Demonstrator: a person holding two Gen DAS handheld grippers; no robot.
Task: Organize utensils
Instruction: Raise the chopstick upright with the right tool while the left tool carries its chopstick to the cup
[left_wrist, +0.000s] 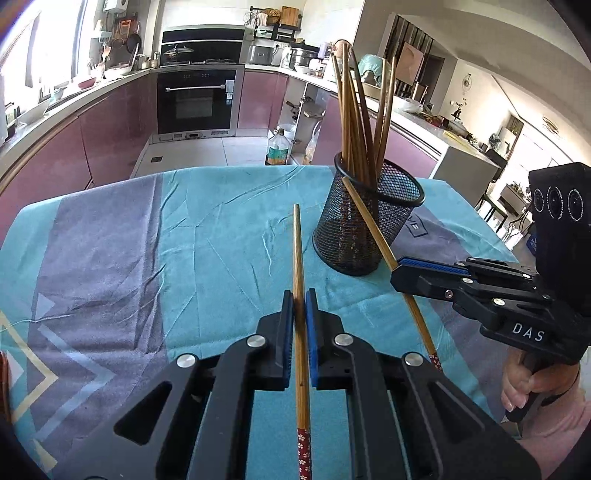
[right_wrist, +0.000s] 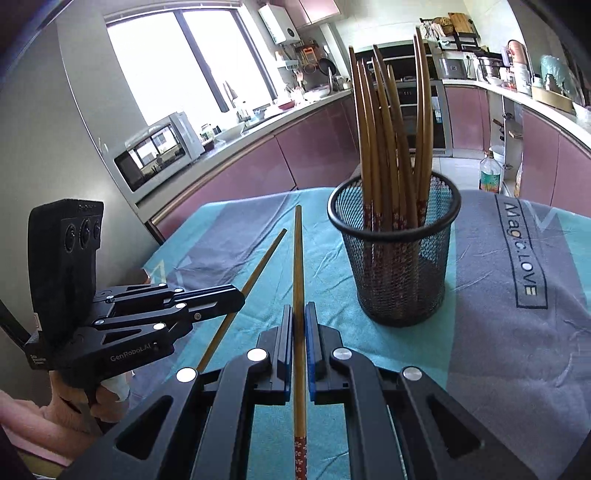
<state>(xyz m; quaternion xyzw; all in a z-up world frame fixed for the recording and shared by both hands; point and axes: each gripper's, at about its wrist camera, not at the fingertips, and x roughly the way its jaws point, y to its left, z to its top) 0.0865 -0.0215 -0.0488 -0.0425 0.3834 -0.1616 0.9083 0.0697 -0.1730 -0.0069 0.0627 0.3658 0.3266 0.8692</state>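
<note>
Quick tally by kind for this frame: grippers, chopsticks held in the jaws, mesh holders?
Grippers: 2, left gripper, right gripper
Held chopsticks: 2, left chopstick, right chopstick
Mesh holder: 1
Total: 5

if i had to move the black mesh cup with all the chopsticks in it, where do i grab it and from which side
Grip the mesh cup low across its round wall, coming in level from the side. It stands upright on the cloth, and the chopsticks in it fan out above the rim, so a top approach is blocked. Both grippers, left and right, hold a chopstick now.
</note>
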